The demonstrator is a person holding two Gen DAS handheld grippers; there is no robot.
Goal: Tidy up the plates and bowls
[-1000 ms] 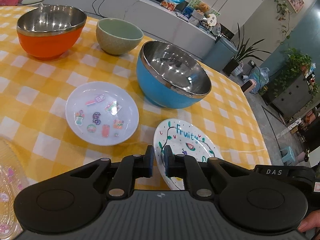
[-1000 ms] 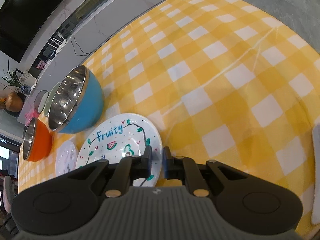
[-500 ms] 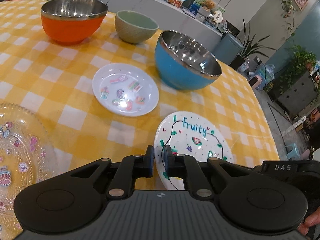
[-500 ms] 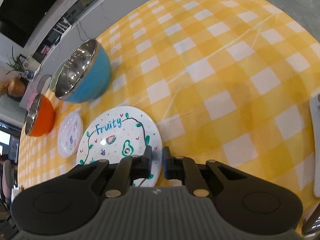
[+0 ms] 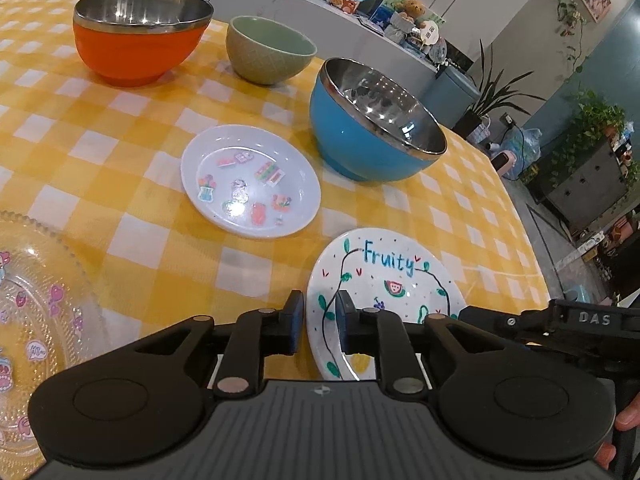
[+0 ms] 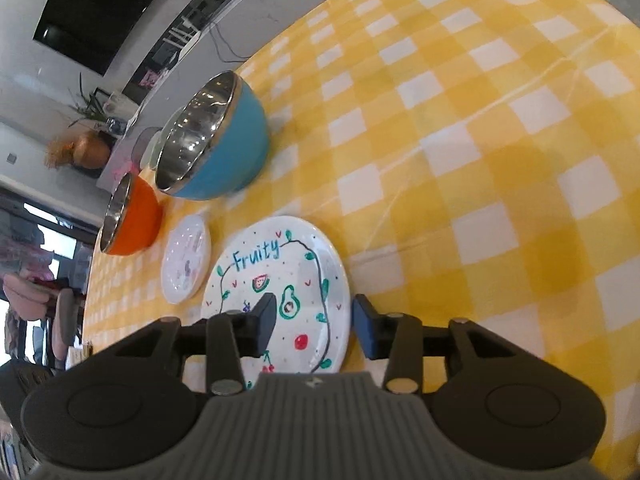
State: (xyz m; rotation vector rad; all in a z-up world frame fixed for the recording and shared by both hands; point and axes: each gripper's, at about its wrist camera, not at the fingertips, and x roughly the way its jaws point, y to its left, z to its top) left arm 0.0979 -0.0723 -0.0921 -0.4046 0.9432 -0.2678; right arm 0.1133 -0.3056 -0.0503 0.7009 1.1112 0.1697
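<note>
Jaws on both grippers have just been opening, having stood nearly closed a second ago. The right gripper (image 6: 313, 318) now gapes wide above the near part of the Fruity plate (image 6: 280, 280), one finger over the plate's face and the other just past its right rim; neither pad presses on it. The left gripper (image 5: 318, 326) stands released too, with a narrower gap, the plate's left rim showing between its fingers but not squeezed. The left view has also swung, so the glass plate (image 5: 36, 280) now shows at far left of the Fruity plate.

Tablecloth (image 6: 480, 160) in yellow check runs bare and wide to the right of the Fruity plate, and the table's edge falls away beyond it toward the floor.

Around the Fruity plate: the blue bowl (image 5: 372, 128) sits just behind it, the orange bowl (image 5: 140, 36) and green bowl (image 5: 270, 48) well behind and to the left, and the small white dish (image 5: 250, 180) near its back-left, apart from it. All stand upright. A fingertip (image 5: 626, 428) shows at the lower right edge of the left view.
</note>
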